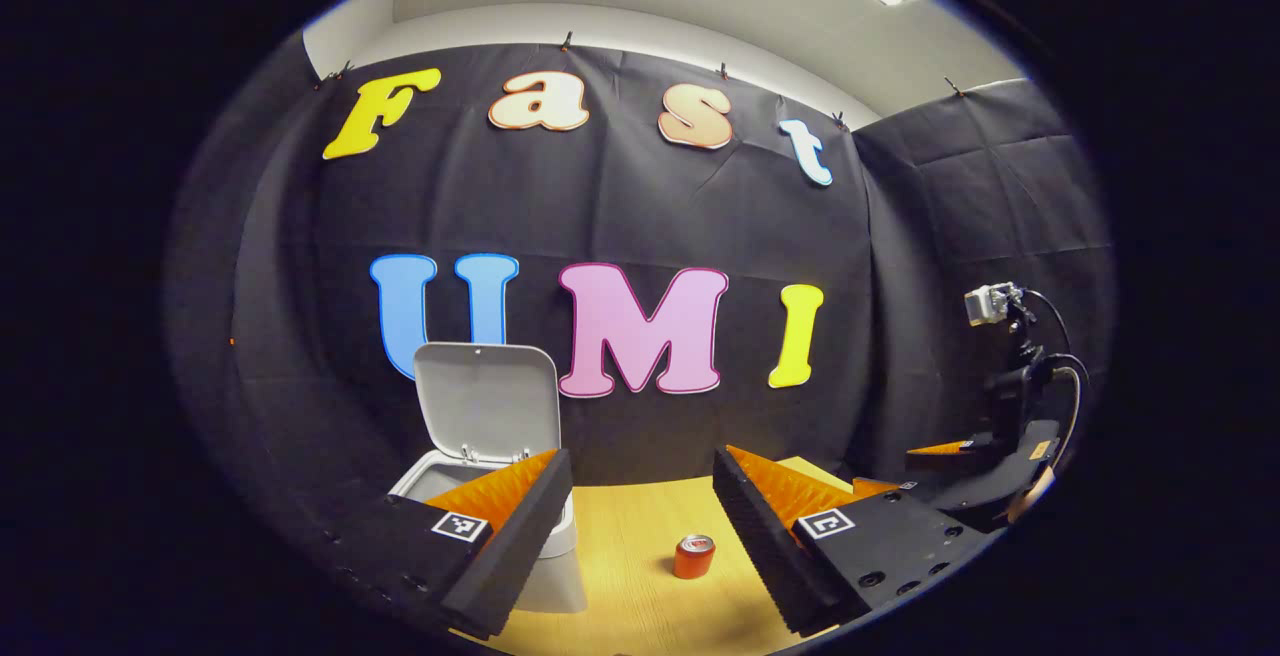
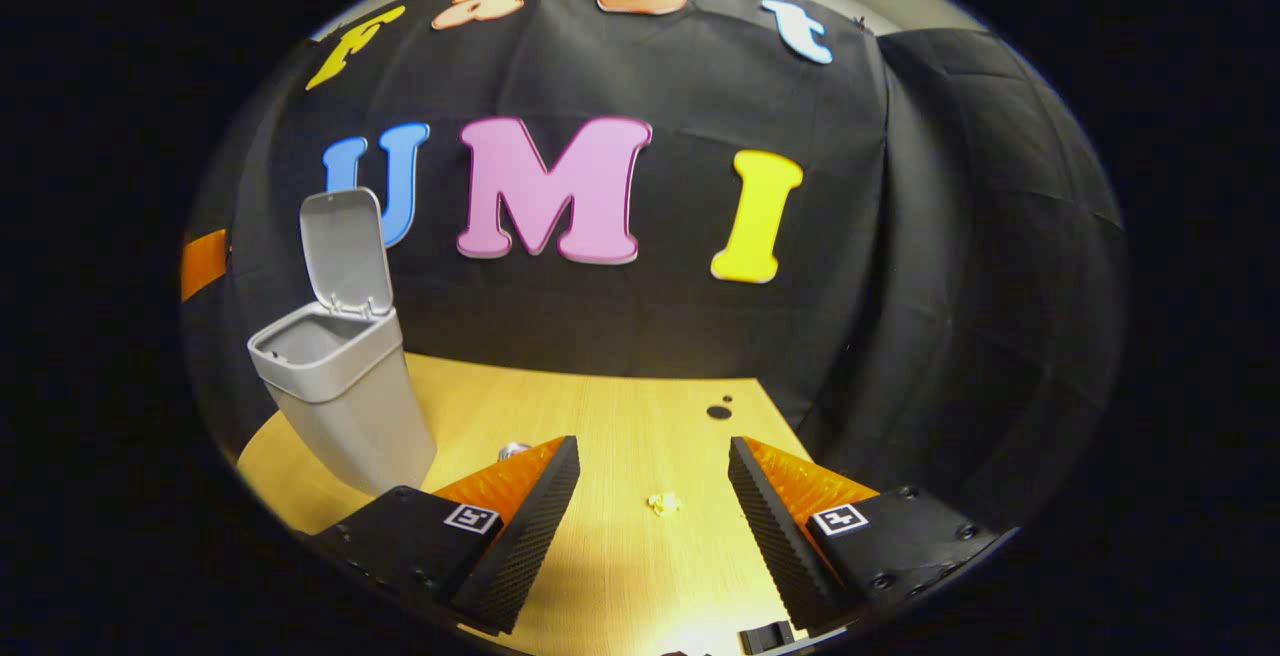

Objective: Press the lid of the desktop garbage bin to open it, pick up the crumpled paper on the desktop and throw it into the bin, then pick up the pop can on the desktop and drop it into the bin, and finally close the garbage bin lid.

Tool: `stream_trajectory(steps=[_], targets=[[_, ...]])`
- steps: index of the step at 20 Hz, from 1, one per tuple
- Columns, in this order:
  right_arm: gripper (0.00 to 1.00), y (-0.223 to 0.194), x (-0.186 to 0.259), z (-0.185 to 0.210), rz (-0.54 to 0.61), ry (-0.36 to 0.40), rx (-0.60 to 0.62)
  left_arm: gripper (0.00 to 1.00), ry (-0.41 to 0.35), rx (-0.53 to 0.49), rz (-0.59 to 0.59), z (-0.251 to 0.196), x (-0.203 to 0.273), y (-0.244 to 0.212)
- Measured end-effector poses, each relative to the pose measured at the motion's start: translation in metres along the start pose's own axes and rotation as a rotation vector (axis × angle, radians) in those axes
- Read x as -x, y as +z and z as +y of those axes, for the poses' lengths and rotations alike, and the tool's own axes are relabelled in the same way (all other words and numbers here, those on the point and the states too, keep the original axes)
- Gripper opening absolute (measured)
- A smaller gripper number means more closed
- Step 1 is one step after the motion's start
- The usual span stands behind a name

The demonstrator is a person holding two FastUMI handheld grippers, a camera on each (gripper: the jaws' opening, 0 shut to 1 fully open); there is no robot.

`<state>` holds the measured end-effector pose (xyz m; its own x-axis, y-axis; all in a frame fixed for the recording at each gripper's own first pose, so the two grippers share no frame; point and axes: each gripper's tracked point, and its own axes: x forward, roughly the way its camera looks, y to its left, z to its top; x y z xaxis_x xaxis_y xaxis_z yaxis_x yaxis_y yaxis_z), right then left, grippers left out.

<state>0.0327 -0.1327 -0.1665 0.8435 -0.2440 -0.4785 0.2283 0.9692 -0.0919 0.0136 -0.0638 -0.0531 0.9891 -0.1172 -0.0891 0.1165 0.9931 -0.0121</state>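
Bin lid point(image 2: 345, 236) standing upright and open, so judged at the paper pick-up stage. Crumpled paper point(image 2: 664, 503) lying on the worktop point(image 2: 620, 416), small, pale yellowish, loosely balled, ahead of the right gripper point(image 2: 655, 491) and roughly centred between its spread, empty jaws. Recommended: lower straight down with the wad kept midway between the jaws, close gently until both faces bear on it, then lift clear before swinging toward the bin point(image 2: 340, 396), which stands to the left in the right gripper view, well apart from the paper. Light, springy wad likely to slip or roll if nudged by one jaw first. Left gripper point(image 1: 640, 516) held above the worktop, jaws likewise spread and holding nothing. Pop can point(image 1: 694, 556) upright on the worktop between those jaws in the left gripper view, red-orange with a silver top, just beside the bin's base. Bin grey-white, tapered, interior not visible enough to confirm contents.
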Motion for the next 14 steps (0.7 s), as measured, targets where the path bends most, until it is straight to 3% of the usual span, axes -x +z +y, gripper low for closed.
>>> stream_trajectory(steps=[5,10,14], targets=[[0.97,-0.073,-0.07,-0.004,0.233,0.049,-0.01,0.98,0.0,0.023,0.085,0.0,-0.009,-0.04],[0.98,-0.137,-0.137,-0.018,0.434,0.062,0.012,0.98,0.043,-0.03,0.153,0.01,-0.013,-0.064],[0.98,-0.186,-0.176,-0.016,0.588,0.092,0.054,0.98,0.078,0.015,0.204,0.017,-0.017,-0.083]])
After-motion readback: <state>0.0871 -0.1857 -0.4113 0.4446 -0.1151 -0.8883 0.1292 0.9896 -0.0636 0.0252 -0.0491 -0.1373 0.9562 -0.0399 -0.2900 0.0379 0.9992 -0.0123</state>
